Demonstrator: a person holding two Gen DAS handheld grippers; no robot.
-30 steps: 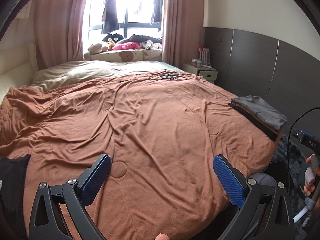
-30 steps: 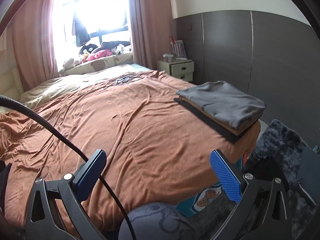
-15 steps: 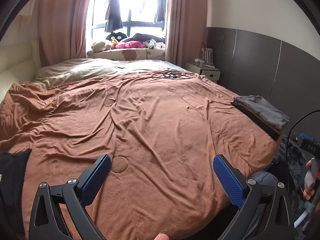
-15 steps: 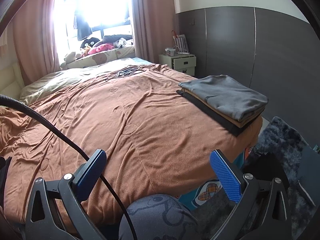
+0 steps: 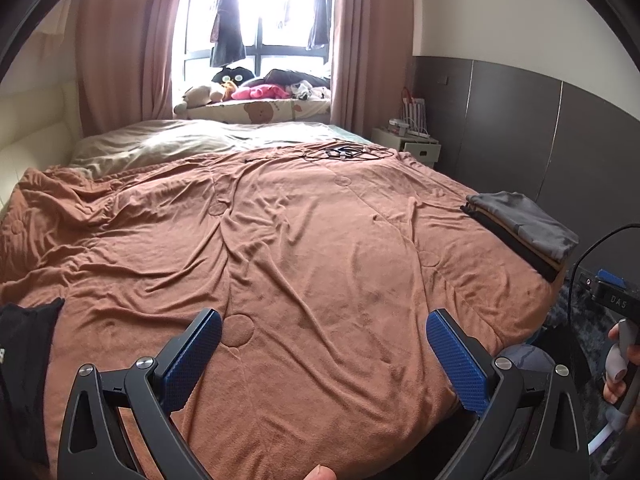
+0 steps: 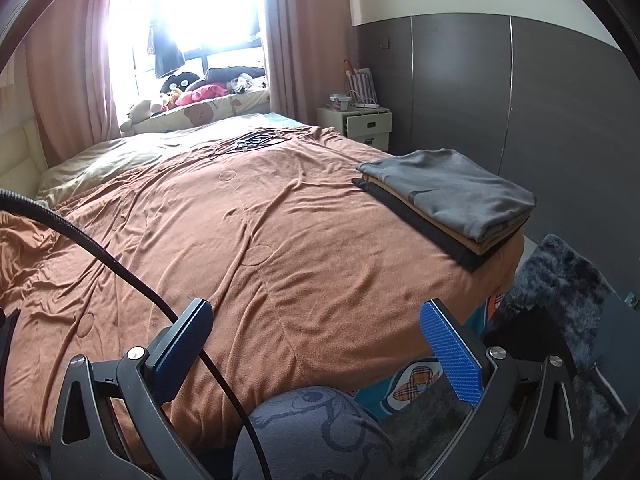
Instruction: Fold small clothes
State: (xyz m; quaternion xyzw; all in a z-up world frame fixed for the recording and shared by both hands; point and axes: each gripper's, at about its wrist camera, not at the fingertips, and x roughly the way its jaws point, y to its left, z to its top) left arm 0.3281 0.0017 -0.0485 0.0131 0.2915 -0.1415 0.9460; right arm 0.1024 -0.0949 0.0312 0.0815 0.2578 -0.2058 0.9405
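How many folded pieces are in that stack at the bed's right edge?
3: a grey piece on top, a tan piece under it, a black piece at the bottom, touching the brown blanket. More could be hidden inside.

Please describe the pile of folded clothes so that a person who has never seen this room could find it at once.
Look at the large bed with the brown blanket that fills the room. Go to its near right corner, beside the dark wall panels. There lies the pile of folded clothes: a grey piece on top, tan and black layers beneath, the only neat flat stack on the wrinkled blanket.
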